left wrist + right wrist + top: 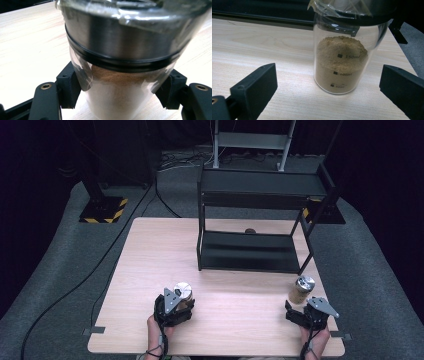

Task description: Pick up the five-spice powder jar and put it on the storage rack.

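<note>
Standing upright at the table's near right, the second jar (342, 62) lies straight ahead of the right gripper (306, 314), between its spread jaws but untouched. The left gripper (174, 306) clenches the first jar (125, 75) near left.

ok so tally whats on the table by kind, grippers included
jars of brown powder with metal lids: 2, one clamped in the left gripper at, one standing free in front of the right gripper at
black two-shelf rack: 1
small dark round thing behind the rack: 1, too small to tell
handheld grippers: 2
total: 6
</note>
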### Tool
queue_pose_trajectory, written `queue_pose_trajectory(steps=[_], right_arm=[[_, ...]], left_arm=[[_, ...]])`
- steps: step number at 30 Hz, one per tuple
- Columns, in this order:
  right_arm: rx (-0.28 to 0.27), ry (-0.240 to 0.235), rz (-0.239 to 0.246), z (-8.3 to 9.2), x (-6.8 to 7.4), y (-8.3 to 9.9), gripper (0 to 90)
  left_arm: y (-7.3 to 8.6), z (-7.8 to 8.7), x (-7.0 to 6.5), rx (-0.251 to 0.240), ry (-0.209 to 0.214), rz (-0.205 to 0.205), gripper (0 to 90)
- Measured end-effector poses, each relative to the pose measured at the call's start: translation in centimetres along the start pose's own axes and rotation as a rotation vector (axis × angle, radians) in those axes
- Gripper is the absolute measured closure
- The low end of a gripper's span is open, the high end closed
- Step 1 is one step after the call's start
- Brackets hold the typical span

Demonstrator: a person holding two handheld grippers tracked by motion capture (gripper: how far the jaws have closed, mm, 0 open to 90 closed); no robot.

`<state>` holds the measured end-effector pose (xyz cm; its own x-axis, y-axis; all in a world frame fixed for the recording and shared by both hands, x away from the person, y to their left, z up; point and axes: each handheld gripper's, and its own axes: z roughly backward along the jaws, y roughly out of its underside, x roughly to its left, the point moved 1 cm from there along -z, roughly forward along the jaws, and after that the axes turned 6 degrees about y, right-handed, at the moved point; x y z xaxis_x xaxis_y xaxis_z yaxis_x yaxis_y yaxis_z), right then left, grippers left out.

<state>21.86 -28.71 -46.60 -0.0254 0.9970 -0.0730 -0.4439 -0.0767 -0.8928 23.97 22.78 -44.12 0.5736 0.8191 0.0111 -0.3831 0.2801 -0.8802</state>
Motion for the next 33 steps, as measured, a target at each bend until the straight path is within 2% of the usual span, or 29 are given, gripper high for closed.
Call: queue_pose_trajectory(steps=[16,33], right_arm=[[0.001,-0.003,-0.001,0.0,-0.1,0.0,0.2],[0.001,-0.004,-0.001,0.0,-0.1,0.0,0.2]], left_arm=[[-1.8,-1.2,-0.5,0.007,0.042,-0.053,31.4],[-3.3,-2.4,-0.6,0.016,0.081,-0.085,31.4]])
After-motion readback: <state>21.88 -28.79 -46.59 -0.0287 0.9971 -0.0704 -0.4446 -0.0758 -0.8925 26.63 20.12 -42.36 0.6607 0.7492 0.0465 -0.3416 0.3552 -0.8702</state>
